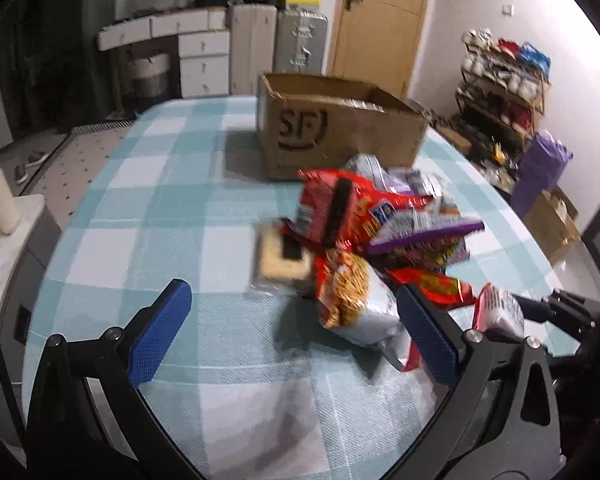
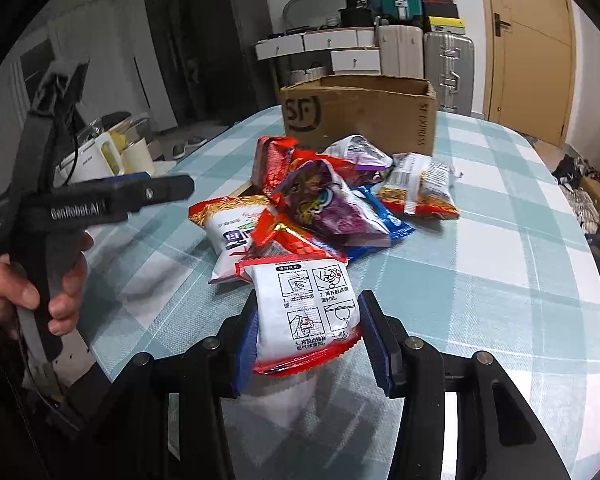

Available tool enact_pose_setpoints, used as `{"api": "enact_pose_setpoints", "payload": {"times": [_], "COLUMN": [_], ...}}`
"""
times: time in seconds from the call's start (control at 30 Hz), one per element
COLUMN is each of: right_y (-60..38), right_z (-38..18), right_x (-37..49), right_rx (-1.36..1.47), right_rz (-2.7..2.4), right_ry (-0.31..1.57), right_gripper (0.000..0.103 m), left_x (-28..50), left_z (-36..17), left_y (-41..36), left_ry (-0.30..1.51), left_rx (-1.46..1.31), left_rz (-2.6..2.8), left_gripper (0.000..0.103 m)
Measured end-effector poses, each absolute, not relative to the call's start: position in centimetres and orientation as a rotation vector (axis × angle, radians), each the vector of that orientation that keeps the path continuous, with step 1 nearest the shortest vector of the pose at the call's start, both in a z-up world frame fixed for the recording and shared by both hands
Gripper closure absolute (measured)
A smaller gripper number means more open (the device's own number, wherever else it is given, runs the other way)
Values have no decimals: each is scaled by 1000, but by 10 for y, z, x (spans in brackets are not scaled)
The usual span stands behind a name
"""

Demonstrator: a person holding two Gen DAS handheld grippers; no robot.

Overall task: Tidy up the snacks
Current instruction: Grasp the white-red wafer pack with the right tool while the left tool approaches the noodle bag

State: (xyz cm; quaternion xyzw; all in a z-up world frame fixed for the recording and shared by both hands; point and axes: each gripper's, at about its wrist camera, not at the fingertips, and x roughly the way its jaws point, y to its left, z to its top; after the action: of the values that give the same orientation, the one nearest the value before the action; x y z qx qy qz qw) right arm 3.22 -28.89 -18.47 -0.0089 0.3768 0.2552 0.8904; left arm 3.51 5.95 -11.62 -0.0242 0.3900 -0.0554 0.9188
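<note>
A pile of snack packets lies on the checked tablecloth in front of an open cardboard box. My right gripper is shut on a white and red packet with printed instructions, at the near edge of the pile. In the left wrist view the pile sits right of centre, the box behind it, and the held packet shows at the right. My left gripper is open and empty, just short of an orange and silver packet.
The table has a rounded edge. A white kettle and cups stand off its left side. Drawers, suitcases and a door are behind. A cluttered shelf rack and a purple bag stand at the right.
</note>
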Motion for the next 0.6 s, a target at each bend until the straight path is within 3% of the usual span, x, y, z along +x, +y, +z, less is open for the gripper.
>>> {"api": "enact_pose_setpoints", "payload": {"times": [0.6], "right_y": [-313], "right_z": [-191], "right_x": [28], "right_rx": [36], "right_rz": [515], "right_ry": [755], "right_gripper": [55], "left_x": [61], "left_z": [-143], "left_y": [25], "left_ry": [868], "left_rx": [-73], "left_rz": [-222], "left_gripper": [1]}}
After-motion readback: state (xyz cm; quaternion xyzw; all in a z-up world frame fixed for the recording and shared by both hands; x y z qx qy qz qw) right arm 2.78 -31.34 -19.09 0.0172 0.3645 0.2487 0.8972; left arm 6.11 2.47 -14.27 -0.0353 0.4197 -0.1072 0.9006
